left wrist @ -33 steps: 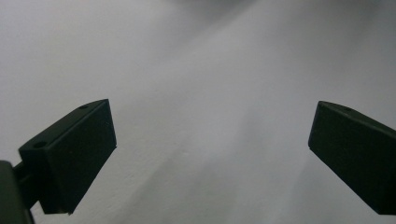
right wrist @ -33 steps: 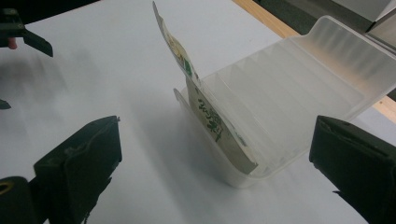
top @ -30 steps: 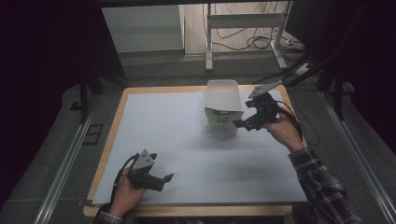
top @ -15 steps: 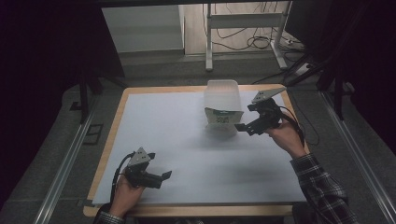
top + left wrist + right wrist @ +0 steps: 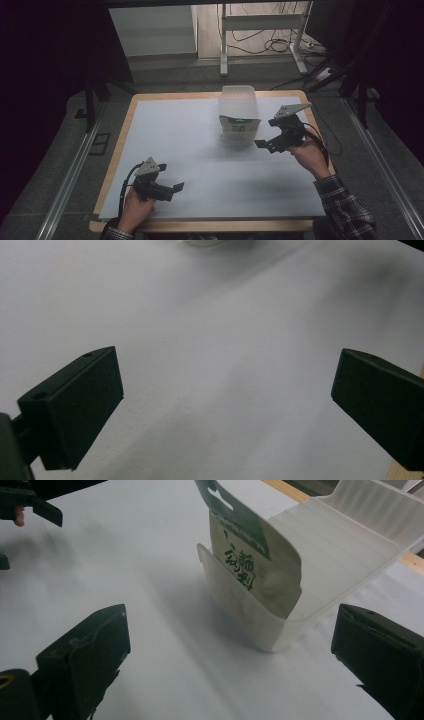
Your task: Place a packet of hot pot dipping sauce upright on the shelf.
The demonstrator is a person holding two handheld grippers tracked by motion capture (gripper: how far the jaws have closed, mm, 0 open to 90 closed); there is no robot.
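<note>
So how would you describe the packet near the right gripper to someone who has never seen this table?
On the white sheet covering the table, a translucent plastic bin stands toward the far edge. The packet stands upright at its near end, beside the open right gripper. Its green and white print is the sheet's sole colour.

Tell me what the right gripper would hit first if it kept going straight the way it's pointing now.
Most likely the translucent plastic bin holding the green and white packet. The right gripper, jaws open, points at the bin's near corner with bare white table sheet between, though depth is hard to judge.
</note>
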